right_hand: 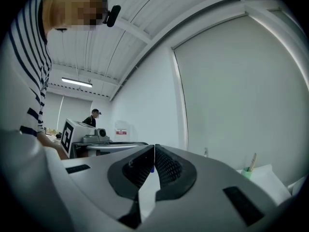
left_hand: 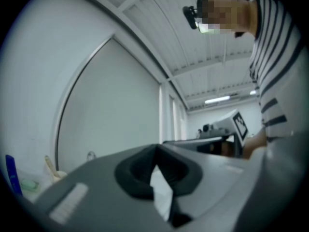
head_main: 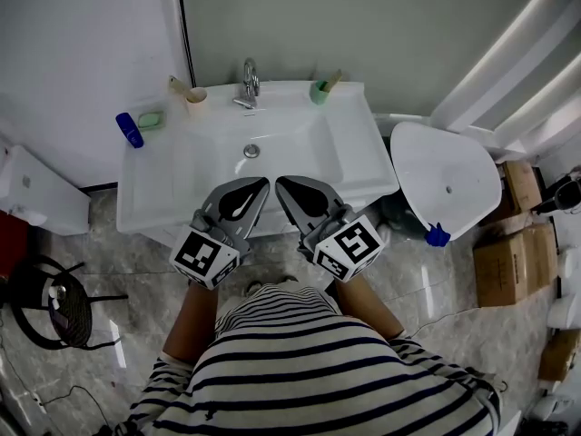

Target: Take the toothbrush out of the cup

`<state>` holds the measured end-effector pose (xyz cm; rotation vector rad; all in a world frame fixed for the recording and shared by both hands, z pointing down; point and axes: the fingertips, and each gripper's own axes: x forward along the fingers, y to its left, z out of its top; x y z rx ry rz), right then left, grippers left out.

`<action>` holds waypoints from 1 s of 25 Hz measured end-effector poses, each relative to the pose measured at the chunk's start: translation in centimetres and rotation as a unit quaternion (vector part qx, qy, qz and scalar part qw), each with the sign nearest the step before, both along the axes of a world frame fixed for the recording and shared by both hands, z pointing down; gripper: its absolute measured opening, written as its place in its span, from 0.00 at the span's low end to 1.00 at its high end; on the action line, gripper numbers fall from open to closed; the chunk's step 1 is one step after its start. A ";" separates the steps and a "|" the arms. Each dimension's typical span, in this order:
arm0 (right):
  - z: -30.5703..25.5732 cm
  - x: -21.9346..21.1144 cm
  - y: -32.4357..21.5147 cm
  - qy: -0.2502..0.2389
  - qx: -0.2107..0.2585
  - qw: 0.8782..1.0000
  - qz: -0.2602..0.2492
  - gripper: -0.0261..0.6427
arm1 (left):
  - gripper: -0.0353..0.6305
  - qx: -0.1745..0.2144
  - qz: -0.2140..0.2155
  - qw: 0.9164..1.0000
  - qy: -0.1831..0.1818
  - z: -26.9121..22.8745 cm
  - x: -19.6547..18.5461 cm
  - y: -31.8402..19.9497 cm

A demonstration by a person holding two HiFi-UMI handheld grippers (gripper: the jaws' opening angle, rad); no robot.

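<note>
A beige cup point(head_main: 196, 101) with a toothbrush point(head_main: 177, 84) leaning out stands at the sink's back left. A green cup point(head_main: 319, 92) holding a wooden-handled brush point(head_main: 332, 79) stands at the back right. My left gripper point(head_main: 263, 183) and right gripper point(head_main: 280, 183) hover side by side over the sink's front edge, tips nearly touching, both shut and empty. The left gripper view shows its closed jaws point(left_hand: 157, 147) with the beige cup point(left_hand: 58, 175) far to the left. In the right gripper view the jaws point(right_hand: 154, 147) are closed and the green cup point(right_hand: 247, 173) is far right.
The white sink point(head_main: 163, 184) has a faucet point(head_main: 248, 84) at the back and a drain point(head_main: 251, 151). A blue bottle point(head_main: 129, 130) and a green soap dish point(head_main: 151, 120) sit at its left. A toilet point(head_main: 445, 180) stands right, cardboard boxes point(head_main: 508, 262) beyond, a black chair point(head_main: 45, 302) left.
</note>
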<state>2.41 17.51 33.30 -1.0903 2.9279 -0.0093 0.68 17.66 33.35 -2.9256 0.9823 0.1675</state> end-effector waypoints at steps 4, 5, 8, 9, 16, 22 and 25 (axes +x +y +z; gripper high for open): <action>0.2 -1.1 -0.3 0.006 -0.001 1.000 0.000 0.05 | 0.06 -0.004 -0.003 1.000 0.006 0.1 -1.0 -0.3; 0.3 -1.4 -0.3 0.008 -0.002 1.000 -0.001 0.05 | 0.06 -0.005 -0.003 1.000 0.007 0.1 -1.3 -0.3; 0.6 -1.8 -0.6 0.012 -0.008 1.000 0.004 0.05 | 0.06 -0.010 -0.002 1.000 0.008 0.3 -1.7 -0.7; 0.7 -1.8 -0.9 0.013 -0.011 1.000 0.007 0.05 | 0.06 -0.012 -0.001 1.000 0.008 0.5 -1.8 -0.9; 1.4 -0.8 -3.2 0.013 -0.023 0.999 0.019 0.05 | 0.06 -0.024 0.010 1.000 0.006 1.3 -1.1 -2.9; 1.5 -0.6 -6.6 0.013 -0.025 1.000 0.008 0.05 | 0.06 -0.030 0.001 1.000 0.005 1.5 -0.8 -6.2; 1.3 -0.3 -8.7 0.013 -0.026 1.000 0.003 0.05 | 0.06 -0.031 -0.002 1.000 -0.001 1.3 -0.2 -8.2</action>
